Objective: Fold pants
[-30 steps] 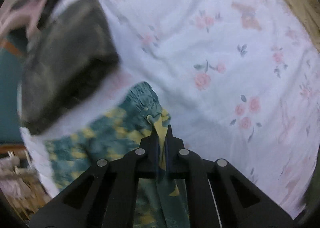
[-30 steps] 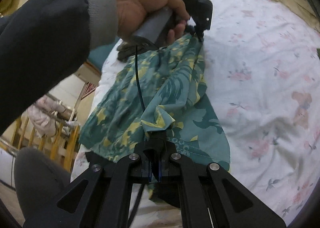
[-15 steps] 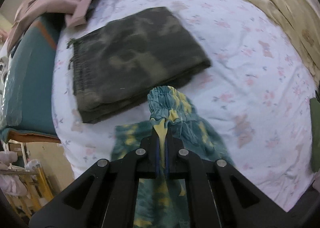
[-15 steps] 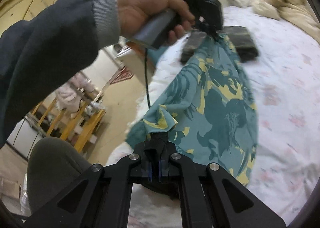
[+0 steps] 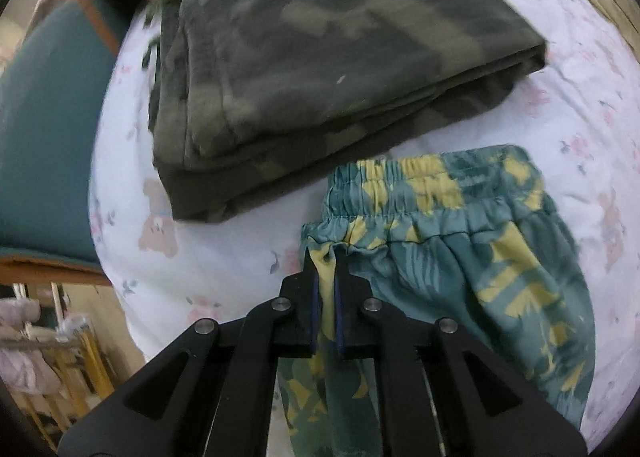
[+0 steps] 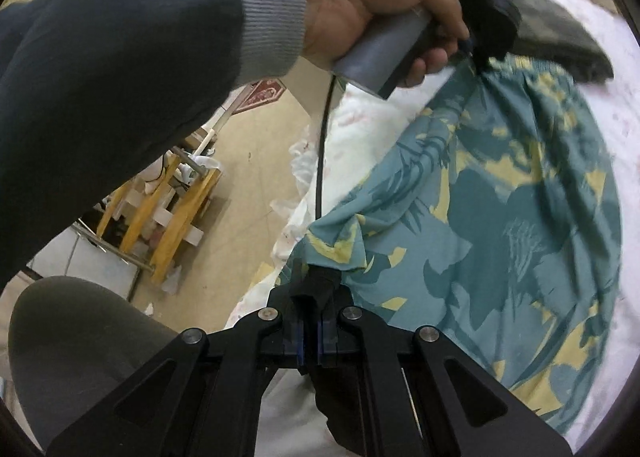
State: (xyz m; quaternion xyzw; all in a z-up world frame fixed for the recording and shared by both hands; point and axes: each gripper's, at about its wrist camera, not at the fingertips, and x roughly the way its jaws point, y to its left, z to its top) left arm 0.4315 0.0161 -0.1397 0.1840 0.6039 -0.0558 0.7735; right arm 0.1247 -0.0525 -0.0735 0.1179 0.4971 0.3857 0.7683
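The left gripper (image 5: pixel 325 257) is clamped on a pinch of teal-and-yellow cloth just under the elastic waistband (image 5: pixel 424 193) of the pants (image 5: pixel 492 277), and from its fingers the waistband runs off toward 2 o'clock across the floral sheet (image 5: pixel 224 257) — with a folded camouflage garment (image 5: pixel 320 57) lying close beyond it at 12 o'clock. The right gripper (image 6: pixel 311 277) is likewise closed tight on a bunched corner of the same pants, at what looks like the leg end. In its view the cloth stretches away toward 1 o'clock up to the left hand (image 6: pixel 376 5), so the long axis of the garment runs gripper to gripper. Each holds one end; by my reading, the next fold turns on bringing the right-held end along that axis to the waistband.
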